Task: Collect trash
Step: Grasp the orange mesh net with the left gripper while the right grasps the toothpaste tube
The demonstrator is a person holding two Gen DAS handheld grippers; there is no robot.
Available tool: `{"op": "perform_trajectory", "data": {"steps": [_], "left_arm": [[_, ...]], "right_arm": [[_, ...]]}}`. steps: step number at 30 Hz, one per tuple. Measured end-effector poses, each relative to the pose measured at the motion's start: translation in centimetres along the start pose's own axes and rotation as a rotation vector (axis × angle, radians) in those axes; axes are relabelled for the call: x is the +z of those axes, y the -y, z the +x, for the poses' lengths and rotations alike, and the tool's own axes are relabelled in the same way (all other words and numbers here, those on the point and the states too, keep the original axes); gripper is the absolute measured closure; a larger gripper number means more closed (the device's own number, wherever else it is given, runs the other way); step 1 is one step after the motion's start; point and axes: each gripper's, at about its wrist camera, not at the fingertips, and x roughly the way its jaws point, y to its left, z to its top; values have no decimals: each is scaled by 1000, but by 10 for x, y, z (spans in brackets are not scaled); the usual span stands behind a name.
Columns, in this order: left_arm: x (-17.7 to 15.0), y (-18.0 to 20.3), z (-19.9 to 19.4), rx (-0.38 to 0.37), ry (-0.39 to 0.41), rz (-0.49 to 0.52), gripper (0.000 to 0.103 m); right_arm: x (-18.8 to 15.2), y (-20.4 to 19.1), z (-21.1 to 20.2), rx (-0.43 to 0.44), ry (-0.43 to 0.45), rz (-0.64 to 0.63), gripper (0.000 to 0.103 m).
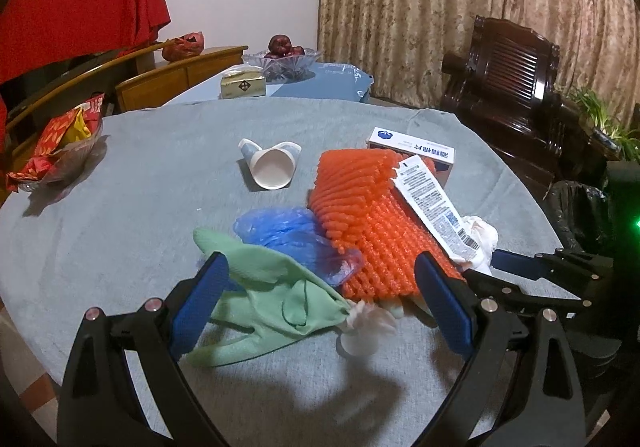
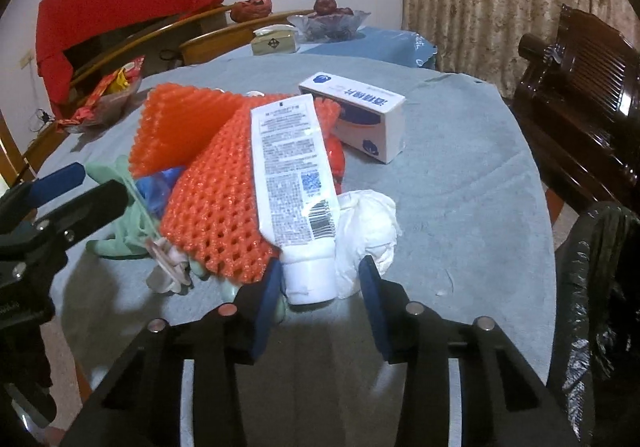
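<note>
Tube (image 2: 294, 183) cap sat between your right gripper (image 2: 320, 283) pads — not visibly pinched.
You needed to squeeze squarely before lifting; left gripper (image 1: 320, 283) stood spread over the glove (image 1: 272, 295).

small pale object (image 1: 366, 331) by green glove (image 1: 272, 299): blurred, identity unclear. box (image 1: 416, 151) print too small to read. black bag (image 2: 600, 307) cut by right edge. paper cup (image 2: 253, 92) mostly hidden behind orange netting (image 2: 216, 207).
</note>
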Motion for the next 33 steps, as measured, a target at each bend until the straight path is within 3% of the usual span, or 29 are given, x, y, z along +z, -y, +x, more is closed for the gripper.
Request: {"op": "perform_trajectory", "data": {"steps": [2,5,10,16,18,22,25,27,30,33], "left_arm": [[0,0,1,-1,-2,1,12],[0,0,2,-2,-3,-1,12],[1,4,3,-6,2,3,12],[10,11,9,-3,27,11,14],[15,12,14,-3,31,14,24],[20,14,28,-2,17,11,35],[19,16,38,-20,-9,19,57],[18,14,41,-43,-19,12,77],[15,11,38,-55,-14,7,90],[12,6,29,-60,1,-8,92]], "right_arm": [[1,1,3,-3,-3,4,54],[3,1,7,-13,-5,-6,55],[8,3,-4,41,2,15,75],[18,7,-25,73,52,49,77],[21,8,-23,70,50,50,77],[23,7,-17,72,39,52,77],[23,5,-11,79,22,45,77],[21,6,-8,80,14,43,77],[22,6,-1,85,-4,41,77],[22,6,3,88,-12,43,74]]}}
